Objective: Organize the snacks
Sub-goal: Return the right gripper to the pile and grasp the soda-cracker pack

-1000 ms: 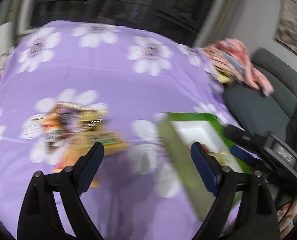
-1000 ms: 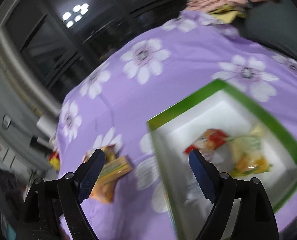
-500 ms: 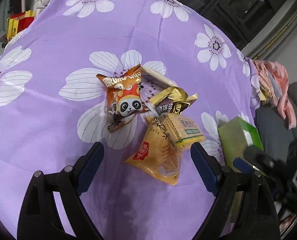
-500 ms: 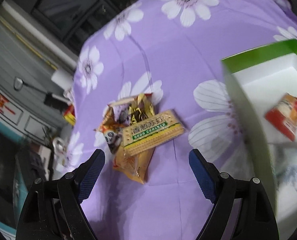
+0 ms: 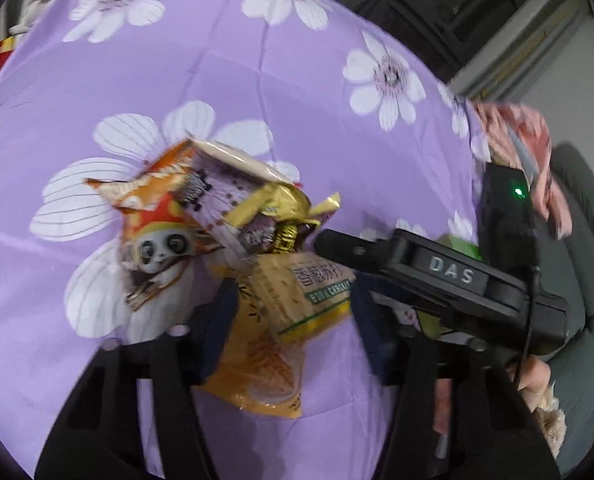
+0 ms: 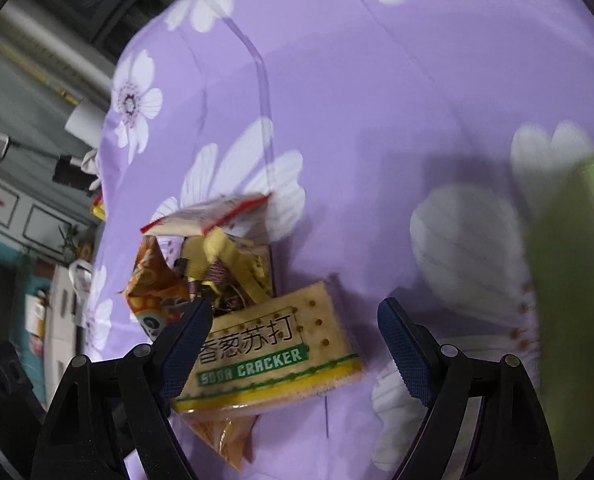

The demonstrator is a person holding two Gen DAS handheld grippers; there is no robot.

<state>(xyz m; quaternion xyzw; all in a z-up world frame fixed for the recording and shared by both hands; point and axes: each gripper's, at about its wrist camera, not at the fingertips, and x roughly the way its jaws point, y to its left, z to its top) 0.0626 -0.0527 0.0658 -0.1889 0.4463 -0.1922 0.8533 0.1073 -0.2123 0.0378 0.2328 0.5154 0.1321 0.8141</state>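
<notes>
foil and film wrappers make up a small pile on the purple flowered cloth [image 5: 337,92].

left wrist view: the soda cracker pack [image 5: 313,296] lies on the near right of the pile, on top of the orange wafer bag [image 5: 253,364]; the panda pouch [image 5: 157,232] and a gold foil sweet [image 5: 281,208] sit just beyond. the left gripper [image 5: 293,320] has just been closing, with the cracker pack between its blue pads; motion blur hides whether the pads press on it yet, so contact cannot be confirmed. the right gripper's black body crosses in from the right, its tip near the pack's far edge.

right wrist view: the right gripper [image 6: 293,340] stands wide apart and empty; the same cracker pack [image 6: 273,352] lies between its fingers, toward the left pad [image 6: 185,340], touching neither that can be made out. a green box [image 6: 577,280] sits at the right edge, well apart from the pile.

handling judgement: the cracker pack looks light and fairly stiff, but its contents are brittle and its film slippery. take it across the short width, mid-length, with modest squeeze. the bags beneath are soft and crinkly and may drag along.
</notes>
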